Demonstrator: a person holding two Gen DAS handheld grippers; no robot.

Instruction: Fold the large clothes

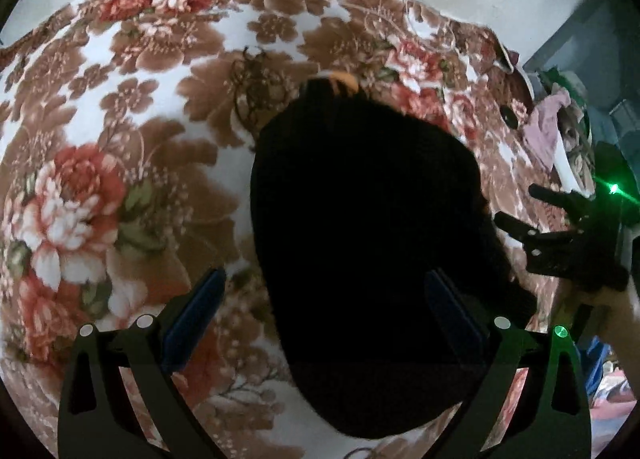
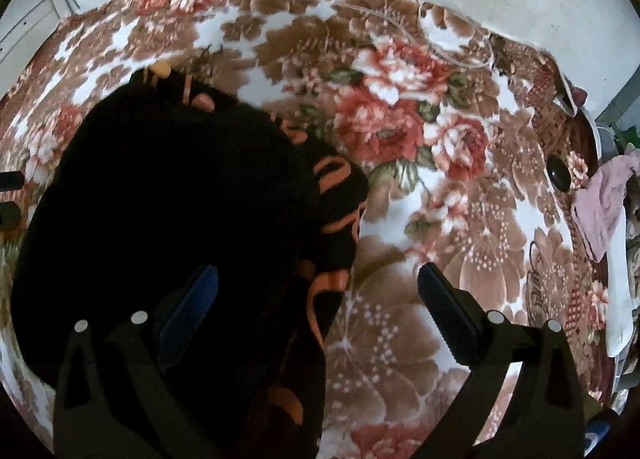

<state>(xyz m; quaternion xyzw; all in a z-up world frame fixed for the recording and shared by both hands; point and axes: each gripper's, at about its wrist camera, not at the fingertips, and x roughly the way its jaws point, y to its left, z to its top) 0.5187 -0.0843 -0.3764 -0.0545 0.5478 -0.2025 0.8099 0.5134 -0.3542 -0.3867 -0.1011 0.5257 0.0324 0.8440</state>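
One big black fuzzy piece of clothing with orange swirls (image 2: pixel 192 219) lies bunched up on a soft blanket with red and brown flowers on white (image 2: pixel 420 187). In the right wrist view the black clothing fills the left half of the frame, and its orange swirls run down its right edge. In the left wrist view the same clothing (image 1: pixel 360 239) sits in the middle and lower part of the frame.

There are two tongs. The left gripper (image 1: pixel 324 307) has its two fingers spread wide apart, one on each side of the black clothing, and pinches nothing. The right gripper (image 2: pixel 316 307) is spread wide too, with its left finger over the clothing and its right finger over the blanket. The right gripper also shows at the right edge of the left wrist view (image 1: pixel 516 211).

One small black round thing (image 2: pixel 559 175) lies on the blanket at the right. One pink cloth (image 2: pixel 604 207) hangs at the far right edge
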